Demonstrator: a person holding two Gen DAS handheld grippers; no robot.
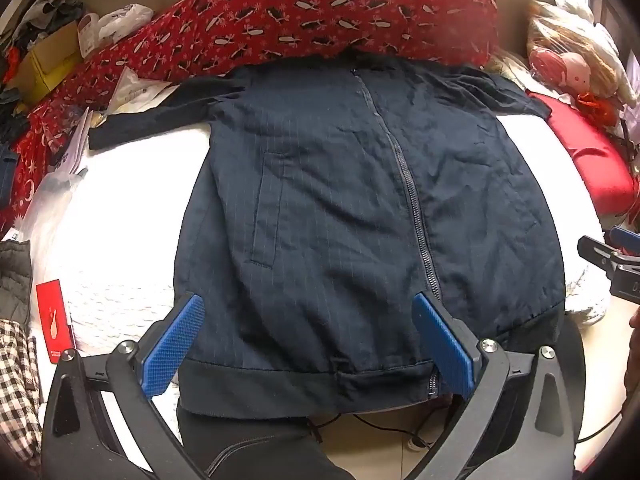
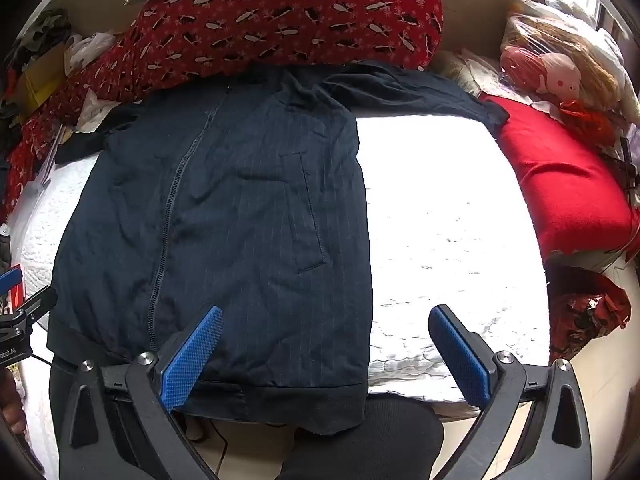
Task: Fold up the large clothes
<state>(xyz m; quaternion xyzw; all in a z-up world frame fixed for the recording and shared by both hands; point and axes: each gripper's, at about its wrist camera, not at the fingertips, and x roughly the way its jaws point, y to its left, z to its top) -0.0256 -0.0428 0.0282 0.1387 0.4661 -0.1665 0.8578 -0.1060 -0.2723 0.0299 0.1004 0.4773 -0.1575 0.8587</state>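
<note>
White quilted bedding [image 2: 440, 208] covers the bed that serves as the work surface, hemmed in by a red whale-print pillow [image 1: 340, 8] at the head and a plain red cushion [image 2: 560, 192] on the right side. On the bedding a dark navy pinstriped zip-up jacket [image 1: 340, 200] lies front up, zipped, its collar tucked against the pillow and its ribbed hem hanging just over the near edge of the bed. It is spread flat, probably so both side edges can be reached. Its sleeves [image 1: 152, 124] stretch outward toward the clutter.

The left gripper [image 1: 308, 340] hovers above the hem with its jaws spread wide, pinching nothing; it straddles the half of the hem left of the zipper. The right gripper [image 2: 326, 352] is likewise spread and empty, poised over the jacket's right bottom corner, one blue pad [image 2: 192, 360] above fabric, the other above bare bedding. Both seem lined up for a first grab at the hem.
</note>
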